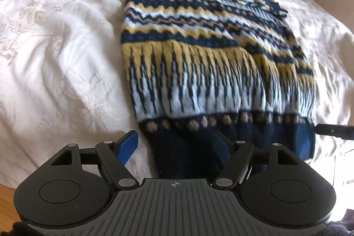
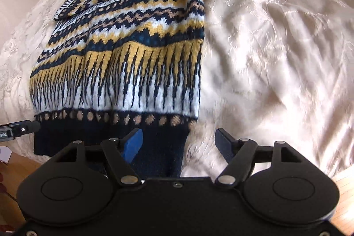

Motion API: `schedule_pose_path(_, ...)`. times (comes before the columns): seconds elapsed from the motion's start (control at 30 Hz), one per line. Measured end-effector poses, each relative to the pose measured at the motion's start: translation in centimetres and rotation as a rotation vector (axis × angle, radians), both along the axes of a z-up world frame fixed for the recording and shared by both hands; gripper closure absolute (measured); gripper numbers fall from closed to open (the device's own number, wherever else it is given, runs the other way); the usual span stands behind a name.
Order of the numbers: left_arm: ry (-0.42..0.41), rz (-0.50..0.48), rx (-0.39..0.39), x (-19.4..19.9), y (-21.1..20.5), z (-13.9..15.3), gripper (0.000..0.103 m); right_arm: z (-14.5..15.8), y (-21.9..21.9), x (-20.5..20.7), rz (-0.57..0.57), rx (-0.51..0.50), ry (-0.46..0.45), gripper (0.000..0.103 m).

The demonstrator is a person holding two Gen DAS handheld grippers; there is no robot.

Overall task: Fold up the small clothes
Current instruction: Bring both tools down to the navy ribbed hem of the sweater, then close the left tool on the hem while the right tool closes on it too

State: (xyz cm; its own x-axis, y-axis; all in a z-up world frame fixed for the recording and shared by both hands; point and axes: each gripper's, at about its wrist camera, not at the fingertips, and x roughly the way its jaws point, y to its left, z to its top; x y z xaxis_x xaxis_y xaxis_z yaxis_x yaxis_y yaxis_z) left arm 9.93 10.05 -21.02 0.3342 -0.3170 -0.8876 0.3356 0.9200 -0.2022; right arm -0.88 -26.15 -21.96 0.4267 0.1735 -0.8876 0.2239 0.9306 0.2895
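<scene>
Both the left gripper [image 1: 177, 145] and right gripper [image 2: 179, 143] hang open over the sweater [image 1: 199, 48]'s navy hem, and a shallow pinch could drop a layer.

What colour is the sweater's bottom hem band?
Dark navy, on the sweater hem; clearest in the right wrist view.

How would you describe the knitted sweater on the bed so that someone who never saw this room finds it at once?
Start from the wide bed with the cream embroidered bedspread. On it lies one flat knitted sweater, its dark navy ribbed hem at the near edge. It is the only patterned thing there: zigzag bands of navy, mustard yellow and pale blue.
</scene>
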Motion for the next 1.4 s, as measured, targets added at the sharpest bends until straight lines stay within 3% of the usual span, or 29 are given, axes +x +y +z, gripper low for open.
schedule_pose_path(0.3,-0.012,0.014,-0.004,-0.2,-0.2,-0.5,0.031,-0.2,0.8,-0.7,0.024,0.015,-0.016,0.027)
schedule_pose_path(0.67,0.01,0.028,0.019,2.2,-1.1,-1.9,0.03,-1.4,0.0,1.9,0.049,0.032,-0.015,0.026)
schedule_pose_path(0.93,0.058,0.027,0.012,3.6,-1.7,-3.3,0.016,-3.2,0.1,4.2,0.08,0.079,0.032,0.019)
schedule_pose_path(1.07,0.057,-0.002,0.001,3.7,-2.3,-3.6,0.001,-4.0,-0.1,4.8,0.087,0.104,0.048,0.012)
schedule_pose_path(1.2,0.037,-0.007,0.029,3.4,-2.8,-3.7,0.001,-4.6,-0.2,5.2,0.093,0.123,0.059,0.008)
schedule_pose_path(1.27,0.024,-0.001,0.027,3.2,-2.8,-3.7,0.001,-4.8,-0.4,5.3,0.093,0.146,0.058,0.001)
schedule_pose_path(1.4,0.002,-0.008,0.018,2.9,-2.6,-3.8,0.001,-4.9,-0.4,5.6,0.1,0.16,0.06,0.0)
